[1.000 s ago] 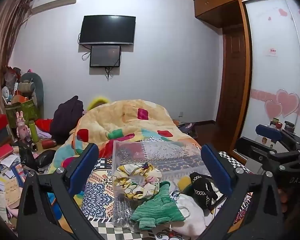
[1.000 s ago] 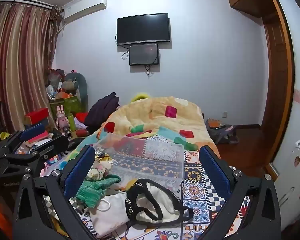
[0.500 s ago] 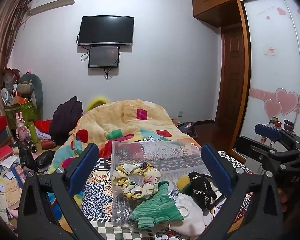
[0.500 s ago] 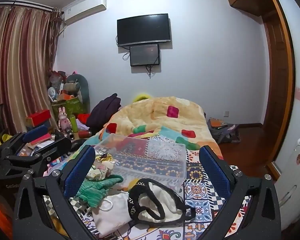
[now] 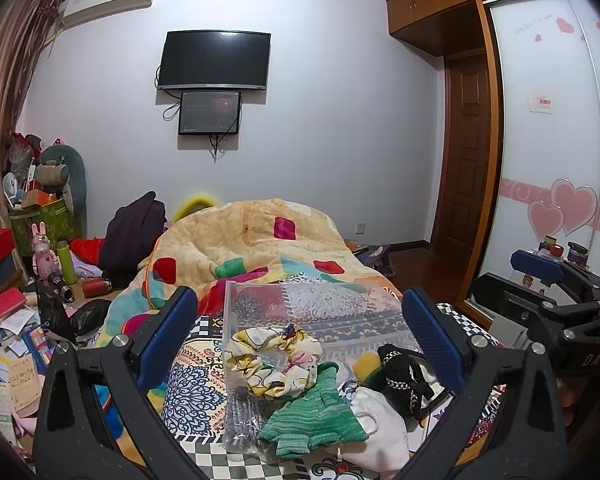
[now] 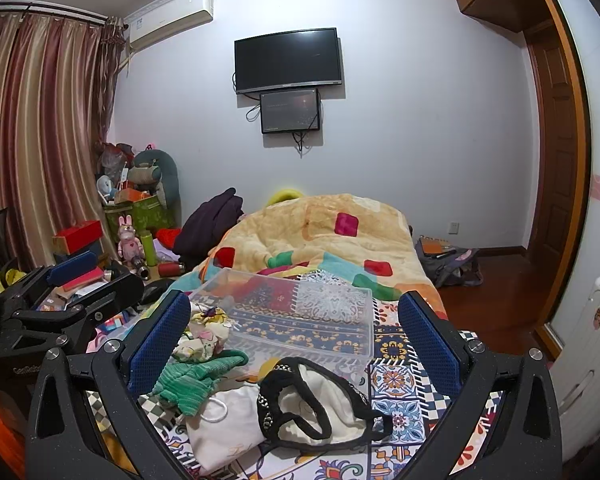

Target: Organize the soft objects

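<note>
Spreading across most of both views, the bed (image 6: 400, 364) carried a patterned cover with a rumpled yellow quilt (image 6: 320, 228) heaped at its far end, and on the cover sat a clear plastic bin (image 5: 312, 312), seemingly empty but for cloth draped over its near corner. Against the bin's near wall lay the soft objects: a white pouch (image 6: 228, 420), a black-and-white undergarment (image 6: 316, 400), a green knitted piece (image 5: 312, 412) and a floral scrunchie (image 5: 272, 356) hanging over the bin's rim. The left hand-held gripper (image 5: 300, 344) hovered above the pile with its jaws spread wide and nothing between them; the right hand-held gripper (image 6: 296, 340) hung likewise, spread and empty, beside it. Judging from that, the sorting had barely begun and the step in hand was choosing a first item; the next move would call for lowering one gripper onto a single piece and pinching cloth without dragging its neighbours. Beyond stood a wall-mounted television (image 6: 288, 60), striped curtains (image 6: 40, 140) and a cluttered floor corner (image 5: 24, 288).
</note>
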Motion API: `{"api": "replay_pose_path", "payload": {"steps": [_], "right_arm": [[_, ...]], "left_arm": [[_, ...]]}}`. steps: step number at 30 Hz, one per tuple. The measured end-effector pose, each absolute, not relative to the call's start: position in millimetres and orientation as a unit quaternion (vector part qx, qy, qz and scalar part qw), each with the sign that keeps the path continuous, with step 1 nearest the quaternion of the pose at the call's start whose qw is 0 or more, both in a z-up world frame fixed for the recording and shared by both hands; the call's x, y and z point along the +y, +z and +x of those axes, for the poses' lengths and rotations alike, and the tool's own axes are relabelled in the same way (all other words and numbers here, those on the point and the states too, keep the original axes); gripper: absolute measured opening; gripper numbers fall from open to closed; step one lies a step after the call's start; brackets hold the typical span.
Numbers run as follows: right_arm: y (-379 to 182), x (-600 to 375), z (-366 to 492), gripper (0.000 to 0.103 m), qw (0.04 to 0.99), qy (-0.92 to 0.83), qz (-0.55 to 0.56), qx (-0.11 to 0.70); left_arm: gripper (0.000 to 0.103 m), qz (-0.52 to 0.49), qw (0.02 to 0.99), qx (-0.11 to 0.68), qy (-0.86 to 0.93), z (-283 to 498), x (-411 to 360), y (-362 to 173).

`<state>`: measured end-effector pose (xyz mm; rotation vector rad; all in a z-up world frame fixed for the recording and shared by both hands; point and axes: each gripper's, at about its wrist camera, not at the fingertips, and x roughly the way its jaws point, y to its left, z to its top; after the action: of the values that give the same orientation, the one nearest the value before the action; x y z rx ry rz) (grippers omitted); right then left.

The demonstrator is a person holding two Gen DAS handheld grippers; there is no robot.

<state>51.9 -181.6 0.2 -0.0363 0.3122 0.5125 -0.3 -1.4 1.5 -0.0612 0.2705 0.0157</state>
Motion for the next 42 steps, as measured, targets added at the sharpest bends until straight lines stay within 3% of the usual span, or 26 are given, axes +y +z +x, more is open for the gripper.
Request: {"api": "replay_pose_path", "payload": {"steps": [42], "right_arm": [[-0.2, -179.4, 49.1, 0.103, 0.955, 0.254, -0.016, 0.155]], "left_arm": [[0.103, -0.025, 0.991, 0.134, 0.008, -2.3, -2.4, 0.3]]}}
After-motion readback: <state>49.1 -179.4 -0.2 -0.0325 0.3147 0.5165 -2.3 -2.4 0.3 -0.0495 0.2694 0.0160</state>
